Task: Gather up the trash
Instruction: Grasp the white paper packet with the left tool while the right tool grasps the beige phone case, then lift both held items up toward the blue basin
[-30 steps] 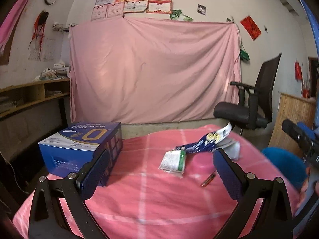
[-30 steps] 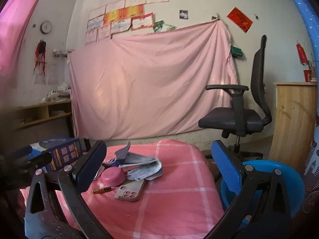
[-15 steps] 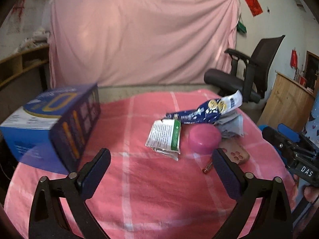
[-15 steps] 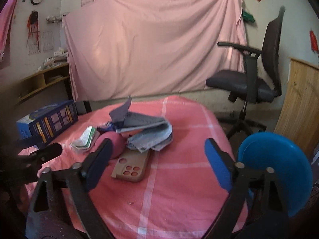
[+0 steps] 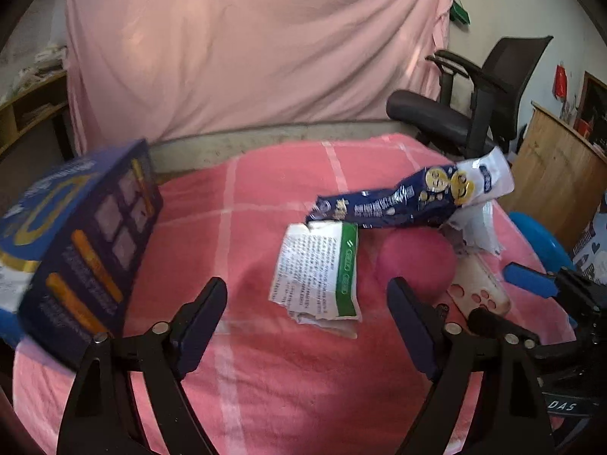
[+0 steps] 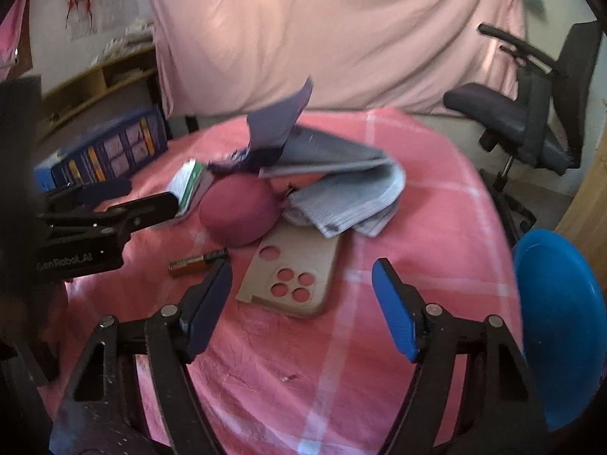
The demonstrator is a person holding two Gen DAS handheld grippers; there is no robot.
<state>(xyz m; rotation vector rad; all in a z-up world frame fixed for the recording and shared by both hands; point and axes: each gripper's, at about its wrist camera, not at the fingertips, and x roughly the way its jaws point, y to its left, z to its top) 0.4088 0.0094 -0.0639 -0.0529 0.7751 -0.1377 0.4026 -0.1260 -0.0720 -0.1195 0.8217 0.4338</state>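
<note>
Trash lies piled on the pink checked tablecloth [image 5: 265, 197]. A torn white-and-green wrapper [image 5: 318, 276] lies just beyond my left gripper [image 5: 305, 292], whose jaws are closing with nothing pressed between them. A dark blue snack wrapper with yellow faces [image 5: 402, 199] leans over an upturned pink bowl [image 5: 415, 261]. My right gripper [image 6: 301, 276] hovers over a beige phone case [image 6: 296, 269], its jaws closing and clear of the case. Crumpled grey wrappers [image 6: 349, 197] lie behind the case. A small brown tube [image 6: 197, 261] rests by the left fingertip.
A blue carton [image 5: 76, 250] stands at the table's left edge. A blue bin [image 6: 557, 318] sits off the table's right side. A black office chair [image 5: 474, 113] and a wooden cabinet [image 5: 554, 174] stand behind on the right. A pink sheet covers the back wall.
Both grippers have tipped downward and come closer to the pile. The wall posters have left the views. Both pairs of jaws stand a little narrower than before.
</note>
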